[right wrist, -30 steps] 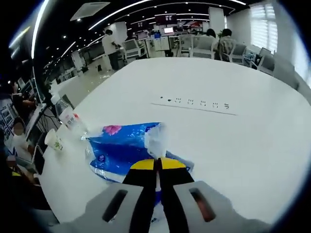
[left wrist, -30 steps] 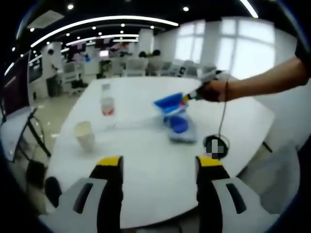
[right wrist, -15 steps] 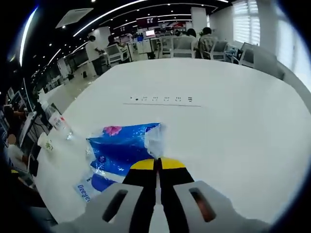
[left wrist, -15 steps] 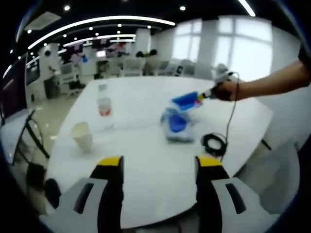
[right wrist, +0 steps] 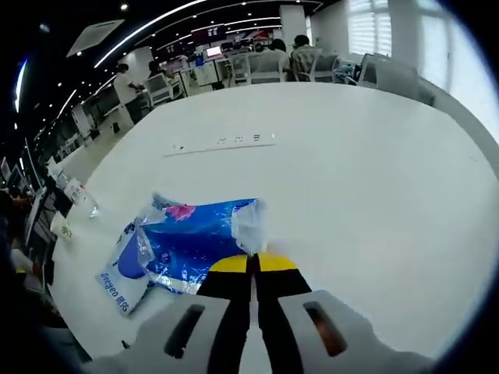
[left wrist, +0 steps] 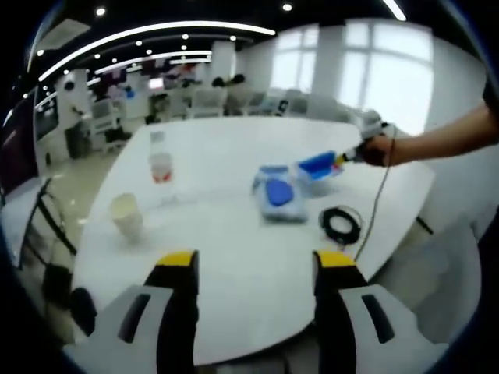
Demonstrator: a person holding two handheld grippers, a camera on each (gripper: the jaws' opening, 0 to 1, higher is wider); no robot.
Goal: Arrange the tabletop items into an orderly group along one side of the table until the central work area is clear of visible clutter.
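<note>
My left gripper (left wrist: 256, 261) hovers open over the near edge of the white table (left wrist: 234, 257), nothing between its jaws. Beyond it stand a paper cup (left wrist: 125, 216) and a clear bottle with a red label (left wrist: 161, 166). A blue-and-white packet (left wrist: 277, 195) lies flat mid-table. The right gripper (left wrist: 343, 158), held by a hand, comes in from the right, shut on a blue plastic packet (left wrist: 318, 165). In the right gripper view my right gripper (right wrist: 251, 261) pinches that blue packet (right wrist: 195, 241) by its pale edge; the other packet (right wrist: 117, 269) lies beside it.
A black coiled cable (left wrist: 341, 224) lies near the table's right edge, its cord running up to the hand. A row of sockets (right wrist: 222, 142) is set into the tabletop. Chairs and people (right wrist: 300, 54) sit beyond the far side. The bottle (right wrist: 78, 193) and cup (right wrist: 58, 226) stand far left.
The right gripper has carried its blue packet rightward, away from the second packet, which now lies flat on the table. The left gripper stays open and in place.
</note>
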